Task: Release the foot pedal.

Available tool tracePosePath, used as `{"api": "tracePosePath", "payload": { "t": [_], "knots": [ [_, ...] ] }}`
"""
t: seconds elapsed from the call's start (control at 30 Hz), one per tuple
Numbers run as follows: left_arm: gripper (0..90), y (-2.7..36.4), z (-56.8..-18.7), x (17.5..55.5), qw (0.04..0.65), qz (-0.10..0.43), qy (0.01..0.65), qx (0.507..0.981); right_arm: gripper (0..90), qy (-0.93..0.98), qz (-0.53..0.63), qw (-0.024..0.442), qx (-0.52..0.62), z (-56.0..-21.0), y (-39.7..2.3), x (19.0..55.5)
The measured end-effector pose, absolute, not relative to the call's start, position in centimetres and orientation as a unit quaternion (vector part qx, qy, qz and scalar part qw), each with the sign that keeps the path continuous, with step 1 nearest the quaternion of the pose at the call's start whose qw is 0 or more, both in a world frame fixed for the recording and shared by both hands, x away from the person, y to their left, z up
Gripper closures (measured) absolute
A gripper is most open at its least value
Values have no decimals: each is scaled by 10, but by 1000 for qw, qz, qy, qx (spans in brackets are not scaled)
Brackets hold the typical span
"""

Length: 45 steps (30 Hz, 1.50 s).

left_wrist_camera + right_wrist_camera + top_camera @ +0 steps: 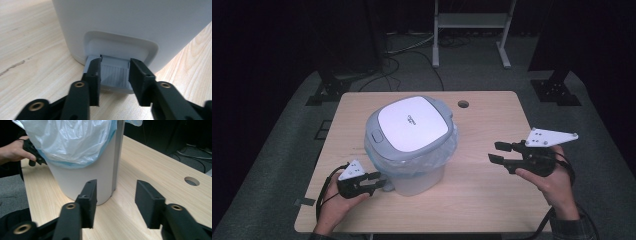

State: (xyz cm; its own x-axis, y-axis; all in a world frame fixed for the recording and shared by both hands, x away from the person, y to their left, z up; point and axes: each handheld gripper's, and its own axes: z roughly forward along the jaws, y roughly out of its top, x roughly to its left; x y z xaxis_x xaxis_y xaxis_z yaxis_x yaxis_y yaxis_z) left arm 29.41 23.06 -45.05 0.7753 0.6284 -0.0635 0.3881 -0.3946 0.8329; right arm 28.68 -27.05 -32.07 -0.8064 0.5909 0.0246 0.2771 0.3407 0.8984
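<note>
1. Bin (412, 145), white with a grey-rimmed lid (412, 122) and a blue plastic liner (439, 157) spilling over its rim, stands left of centre on the wooden table (492, 200) in the high view. The left claw (379, 181), held in the left hand (337, 200), sits low against the bin's base at its near-left side. The right claw (496, 152), held in the right hand (552, 182), hovers well apart to the bin's right, jaws spread, holding nothing.

2. Left gripper view: the left claw (115, 82) has its jaws parted on either side of a grey ribbed pedal (113, 73) that juts from a recess at the foot of the bin (130, 22); whether they press it, I cannot tell.

3. Right gripper view: the right claw (115, 202) is wide open and empty, pointing at the bin (85, 177) and its liner (67, 140) over the table (155, 167).
</note>
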Motion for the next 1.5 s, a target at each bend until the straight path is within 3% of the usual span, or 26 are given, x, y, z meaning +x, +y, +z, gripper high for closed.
{"api": "tracePosePath", "payload": {
  "t": [0.17, 0.5, 1.0, 1.5],
  "knots": [
    [457, 236, -443, 293, 469, 130, 315, 815, 409, 803, 504, 158, 277, -330, -270, 290],
    [324, 243, -434, 291, 479, 141, 300, 812, 244, 805, 482, 178, 297, -351, -276, 291],
    [70, 251, -437, 290, 450, 172, 331, 811, 190, 799, 455, 182, 347, -396, -298, 288],
    [67, 269, -459, 289, 393, 169, 359, 830, 170, 806, 408, 182, 387, -442, -320, 280]
  ]
}}
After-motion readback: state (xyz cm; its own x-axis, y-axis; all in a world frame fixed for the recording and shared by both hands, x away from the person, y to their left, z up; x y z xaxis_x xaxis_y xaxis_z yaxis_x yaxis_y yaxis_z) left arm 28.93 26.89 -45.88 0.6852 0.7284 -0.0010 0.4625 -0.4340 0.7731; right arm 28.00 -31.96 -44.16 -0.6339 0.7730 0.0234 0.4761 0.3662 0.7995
